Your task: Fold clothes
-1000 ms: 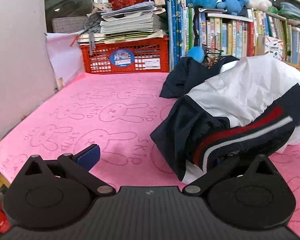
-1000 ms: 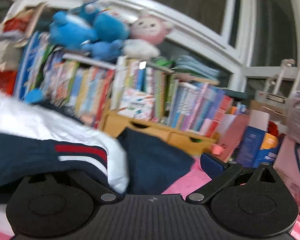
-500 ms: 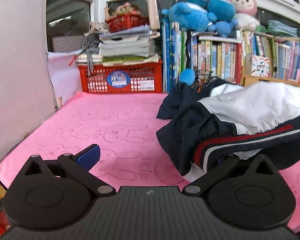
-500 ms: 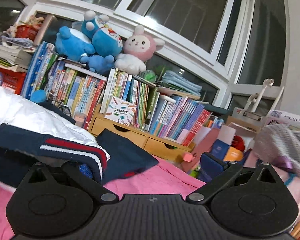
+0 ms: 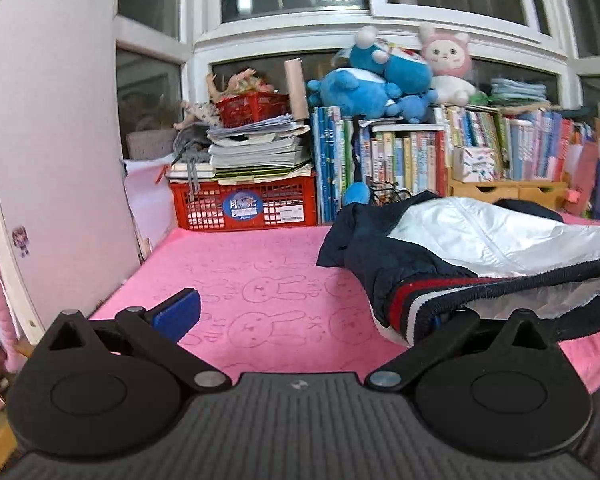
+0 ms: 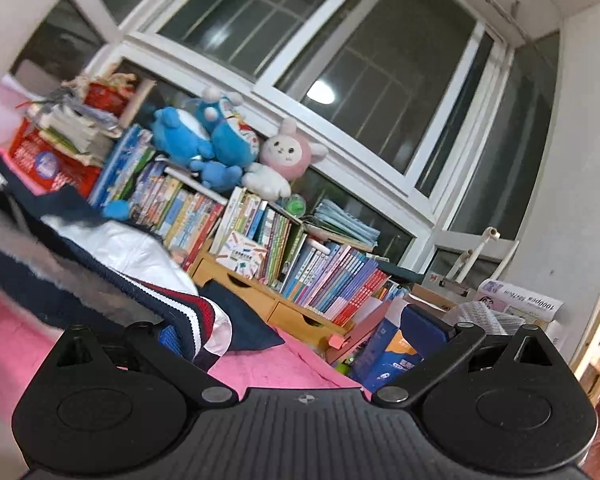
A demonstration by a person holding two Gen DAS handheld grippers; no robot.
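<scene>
Left wrist view: left gripper (image 5: 300,316) with jaws wide apart. Left blue pad (image 5: 178,312) bare over the pink bunny-print towel (image 5: 268,292); right finger hidden under the striped hem (image 5: 412,300) of the navy-and-white jacket (image 5: 480,248). Hem drapes across that finger; whether anything is pinched, cannot tell, but the jaws are clearly not closed on it. Jacket bunched on the right half of the towel, white panel uppermost. Red crate (image 5: 244,208) with stacked papers at the towel's far edge, row of books (image 5: 404,164) beside it, blue plush toys (image 5: 372,80) on top.

Right wrist view: right gripper (image 6: 300,332) likewise spread wide. Left pad (image 6: 172,336) sits under the jacket's (image 6: 120,256) red-white-navy hem (image 6: 196,312), touching it; right pad (image 6: 424,324) free in the air. View tilted; camera angled up toward the window (image 6: 340,48).
</scene>
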